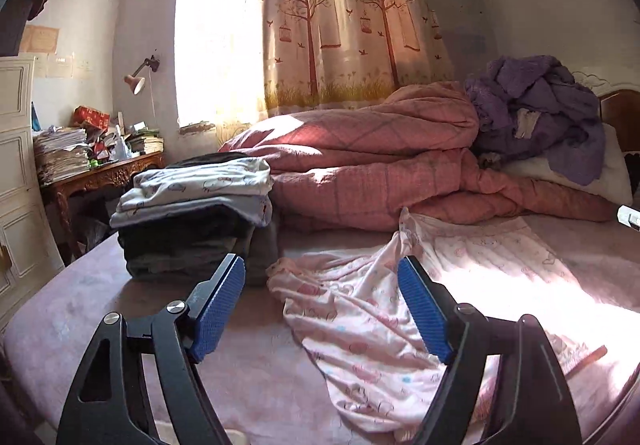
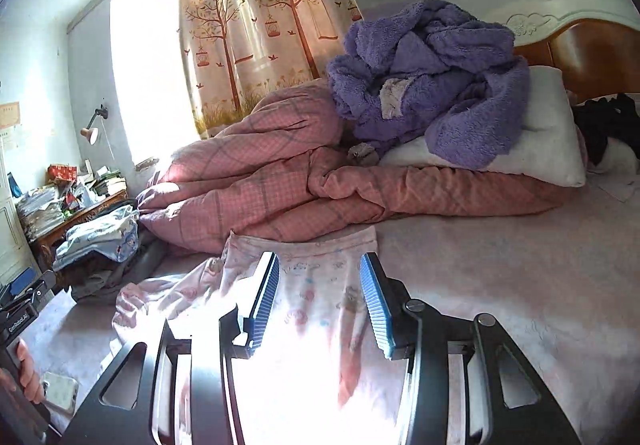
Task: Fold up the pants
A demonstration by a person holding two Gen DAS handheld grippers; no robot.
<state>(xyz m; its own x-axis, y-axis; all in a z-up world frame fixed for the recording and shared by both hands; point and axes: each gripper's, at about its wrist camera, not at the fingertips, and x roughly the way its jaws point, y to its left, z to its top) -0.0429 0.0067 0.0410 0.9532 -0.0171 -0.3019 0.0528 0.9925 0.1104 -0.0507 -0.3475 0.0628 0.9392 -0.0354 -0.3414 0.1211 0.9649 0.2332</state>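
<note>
Pale pink printed pants (image 1: 368, 321) lie crumpled on the pink bedsheet, waistband toward the quilt; they also show in the right wrist view (image 2: 320, 285). My left gripper (image 1: 322, 269) is open, its blue pads wide apart, held above the rumpled leg end of the pants with nothing between the pads. My right gripper (image 2: 318, 265) is open and empty, above the waistband part of the pants. Strong sunlight washes out the cloth under the right gripper.
A stack of folded clothes (image 1: 196, 213) sits on the bed's far left. A pink quilt (image 1: 380, 165) and a purple fleece robe (image 2: 432, 85) are piled behind the pants. A phone (image 2: 60, 391) lies at the near left. A cluttered wooden desk (image 1: 100, 173) stands beyond the bed.
</note>
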